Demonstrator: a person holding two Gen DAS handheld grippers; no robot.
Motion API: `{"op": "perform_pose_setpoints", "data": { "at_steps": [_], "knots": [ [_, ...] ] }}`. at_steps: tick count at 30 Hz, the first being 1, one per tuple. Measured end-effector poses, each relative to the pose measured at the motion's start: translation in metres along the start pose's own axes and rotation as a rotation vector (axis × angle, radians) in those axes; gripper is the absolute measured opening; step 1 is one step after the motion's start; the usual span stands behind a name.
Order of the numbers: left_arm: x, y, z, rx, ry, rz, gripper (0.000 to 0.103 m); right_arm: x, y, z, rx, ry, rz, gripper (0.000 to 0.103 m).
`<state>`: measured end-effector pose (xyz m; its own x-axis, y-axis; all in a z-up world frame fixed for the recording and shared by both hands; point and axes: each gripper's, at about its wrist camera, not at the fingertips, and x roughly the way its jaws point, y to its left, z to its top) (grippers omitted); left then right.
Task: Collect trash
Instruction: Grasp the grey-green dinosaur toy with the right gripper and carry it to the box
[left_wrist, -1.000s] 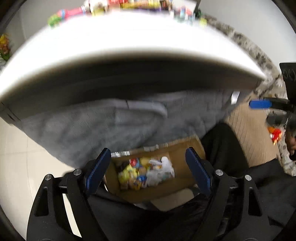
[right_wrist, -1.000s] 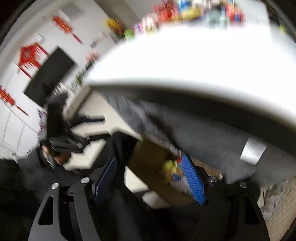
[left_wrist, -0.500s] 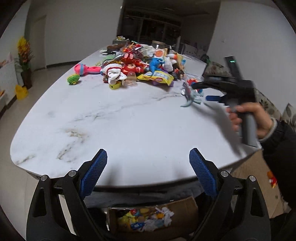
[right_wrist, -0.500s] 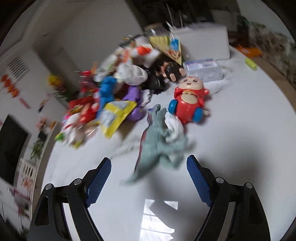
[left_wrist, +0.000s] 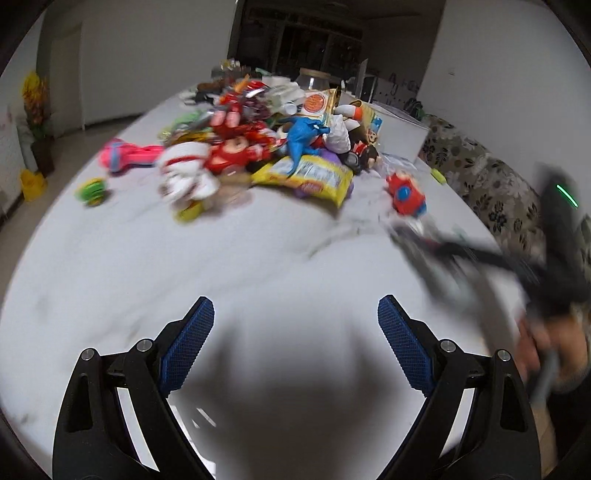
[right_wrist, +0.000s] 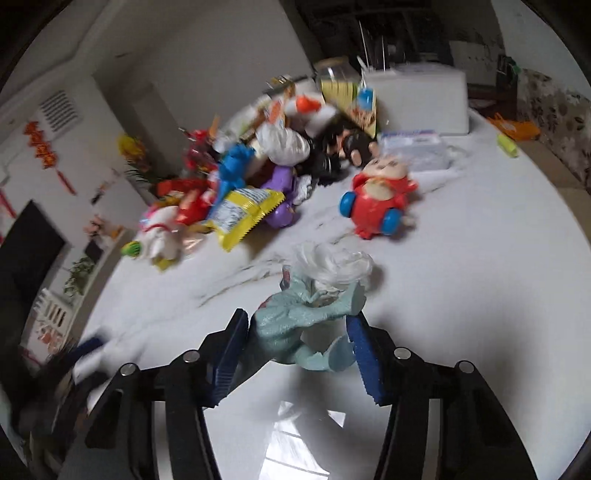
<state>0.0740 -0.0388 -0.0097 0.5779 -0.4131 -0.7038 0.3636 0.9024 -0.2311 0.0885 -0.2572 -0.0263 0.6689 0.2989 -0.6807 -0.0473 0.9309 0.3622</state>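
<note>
Trash: one white wad (right_wrist: 334, 264) behind one teal dinosaur (right_wrist: 306, 325) between right claw (right_wrist: 297, 354) pads; left claw (left_wrist: 295, 343) apart.

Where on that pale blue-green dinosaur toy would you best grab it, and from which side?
Grip the dinosaur toy across its thick body, coming from the near table edge as the right gripper does. The body is its bulkiest part; the tail and limbs look thin, and crumpled white plastic covers its far end.

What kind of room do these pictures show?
Most likely a home living or dining room. A white marble table carries a pile of toys and snack wrappers, a floral sofa stands beside it, and red New Year decorations hang on the wall.
</note>
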Motion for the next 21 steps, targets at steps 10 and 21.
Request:
{"op": "perform_pose_setpoints", "data": {
  "at_steps": [10, 21],
  "knots": [
    [0.126, -0.024, 0.104, -0.308, 0.064, 0.062, 0.088, -0.052, -0.058, -0.036, 0.023, 0.004, 0.009, 0.054],
    [0.109, -0.025, 0.084, -0.214, 0.017, 0.052, 0.043, -0.046, -0.068, -0.049, 0.025, -0.011, 0.033, 0.053]
  ]
}}
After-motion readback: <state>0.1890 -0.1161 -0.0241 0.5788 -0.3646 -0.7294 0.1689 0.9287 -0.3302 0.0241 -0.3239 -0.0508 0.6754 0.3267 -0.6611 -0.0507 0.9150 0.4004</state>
